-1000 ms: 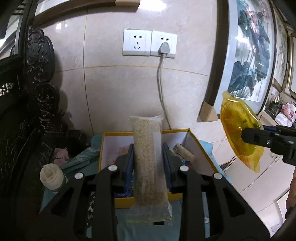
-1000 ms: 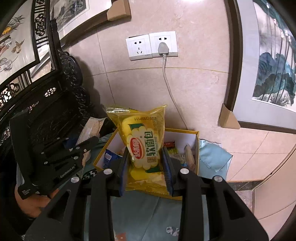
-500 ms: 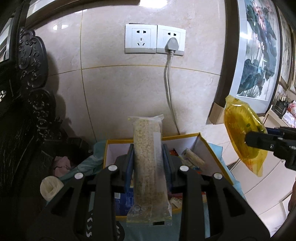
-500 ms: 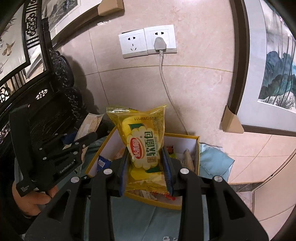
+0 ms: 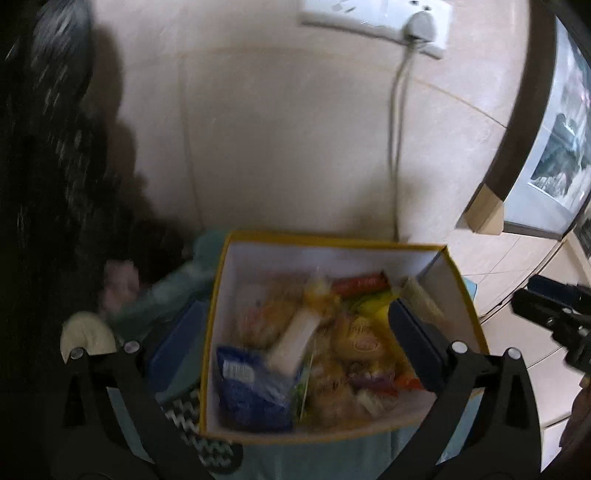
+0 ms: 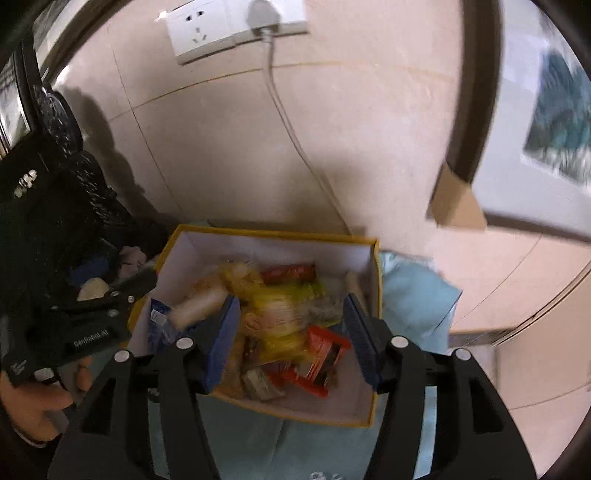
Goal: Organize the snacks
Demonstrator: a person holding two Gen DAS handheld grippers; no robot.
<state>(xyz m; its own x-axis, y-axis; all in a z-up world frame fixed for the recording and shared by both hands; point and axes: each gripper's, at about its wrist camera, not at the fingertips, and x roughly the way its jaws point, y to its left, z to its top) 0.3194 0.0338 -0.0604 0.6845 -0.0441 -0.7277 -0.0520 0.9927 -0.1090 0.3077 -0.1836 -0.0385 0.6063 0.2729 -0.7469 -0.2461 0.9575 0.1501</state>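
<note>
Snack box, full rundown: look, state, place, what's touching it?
The snack box is an open, lidless rectangular carton, cardboard by the look, with yellow outside and rim and white inner walls. It sits upright on a light blue cloth close to the tiled wall, below the wall socket. Mixed wrapped snacks fill the bottom in a loose heap. Whether either hand-held gripper touches it cannot be told.

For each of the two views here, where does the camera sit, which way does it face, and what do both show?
Left wrist: on the left claw, angled down into the yellow-rimmed box of snacks; its opening fingers show, the right claw at the right edge.
Right wrist: on the right claw, angled down at that box; its opening fingers show, the left claw and a hand at left.
Shared: box, wall socket, cable.
</note>
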